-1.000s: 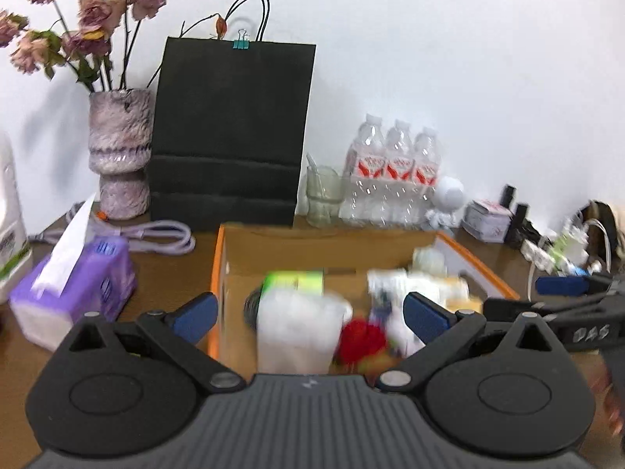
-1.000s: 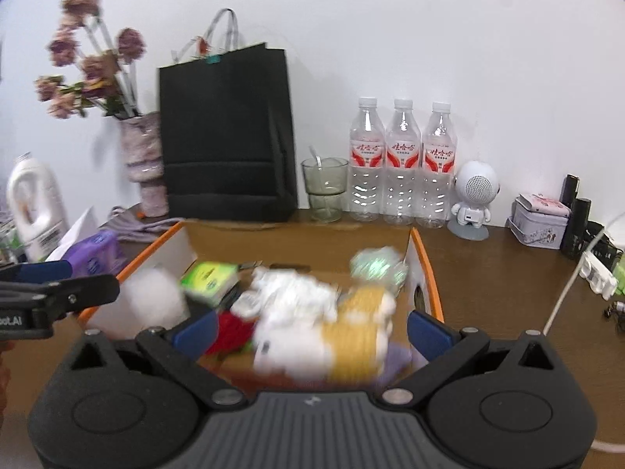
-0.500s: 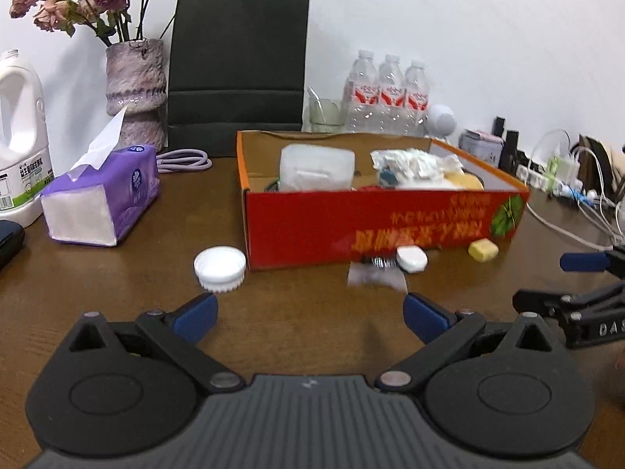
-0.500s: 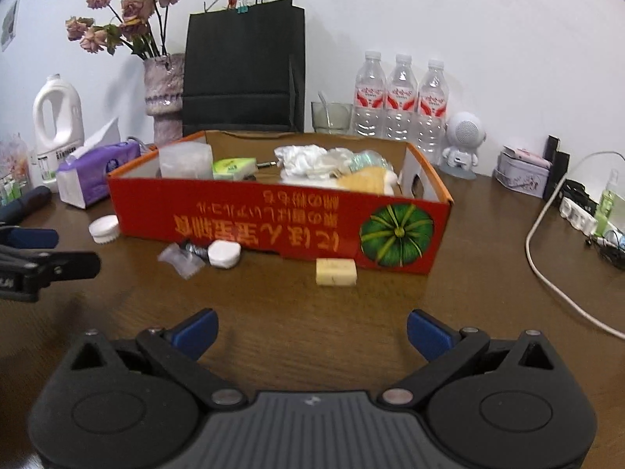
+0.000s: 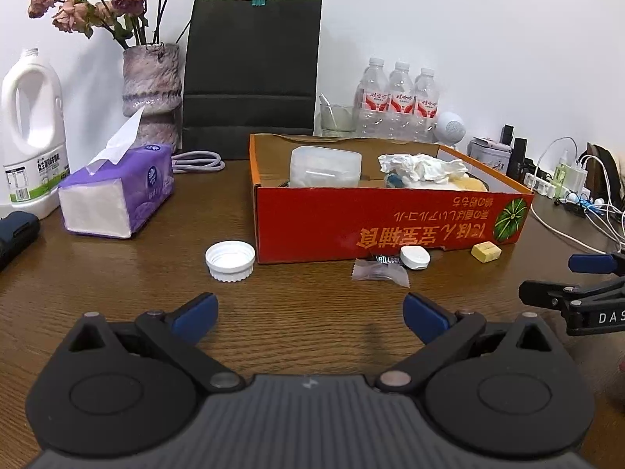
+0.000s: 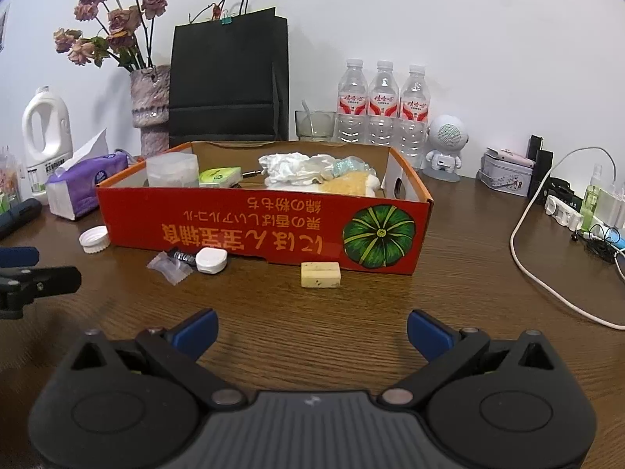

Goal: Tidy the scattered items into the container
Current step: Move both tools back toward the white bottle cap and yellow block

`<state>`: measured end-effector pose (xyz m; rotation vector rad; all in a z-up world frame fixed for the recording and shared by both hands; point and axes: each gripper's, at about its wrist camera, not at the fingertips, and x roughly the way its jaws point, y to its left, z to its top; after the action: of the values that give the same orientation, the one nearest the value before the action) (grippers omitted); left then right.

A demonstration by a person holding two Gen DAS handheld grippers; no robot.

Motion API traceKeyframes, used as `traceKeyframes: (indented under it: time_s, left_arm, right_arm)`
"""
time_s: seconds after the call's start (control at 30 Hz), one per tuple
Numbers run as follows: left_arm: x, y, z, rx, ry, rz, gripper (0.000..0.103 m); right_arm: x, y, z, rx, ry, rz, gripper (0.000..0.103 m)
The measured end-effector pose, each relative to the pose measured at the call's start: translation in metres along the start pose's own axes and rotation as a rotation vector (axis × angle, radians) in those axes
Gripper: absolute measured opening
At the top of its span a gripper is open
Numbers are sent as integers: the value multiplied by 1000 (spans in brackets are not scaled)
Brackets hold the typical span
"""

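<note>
Scattered items are lying on the wooden table [image 5: 97, 293]; nearest, left gripper [image 5: 308, 314] and right gripper [image 6: 311, 330] are hovering wide open and empty. Beyond, white cap [image 5: 230, 256], wrapper [image 5: 381, 272], white case [image 5: 415, 257] and yellow block [image 6: 320, 274] are lying just before the red box [image 6: 265, 230], which is holding crumpled tissue [image 6: 297, 166].

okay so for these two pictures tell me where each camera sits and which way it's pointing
Left wrist: on the left hand-held gripper, low over the table, facing the red box and white cap; its open fingers show, the right hand-held gripper at the right edge.
Right wrist: on the right hand-held gripper, facing the box's pumpkin end and yellow block; its open fingers show.
Shared: box, cap, block, black bag.
</note>
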<state>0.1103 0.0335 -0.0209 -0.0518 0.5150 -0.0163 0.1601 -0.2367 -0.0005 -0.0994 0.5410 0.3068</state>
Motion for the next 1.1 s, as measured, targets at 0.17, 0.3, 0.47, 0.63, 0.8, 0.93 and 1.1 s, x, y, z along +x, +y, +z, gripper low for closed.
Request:
traceKeyframes:
  time_s: [0.17,0.3,0.47,0.63,0.8,0.93,1.1]
  left_arm:
    - [0,2,0,-11,6,7,103]
    - [1,3,0,-18,4,12,103]
    - [5,12,1,-64,25,-9,103]
    - [19,26,9,-34,34,52,103]
    - [43,46,19,-66,83,91,103]
    - [60,56,26,-77,101,122,103]
    - [82,63,34,-85,148,127,102]
  right_arm:
    - [0,0,0,6,3,2,103]
    - [1,-4,-1,28,7,5,103]
    - [5,-9,0,58,25,38,103]
    - [24,-18,10,47,28,27,103]
    - [54,-18,23,58,81,40,100]
    - [71,-15,30,62,99,25,90]
    - [82,-14,35,66,119,3,72]
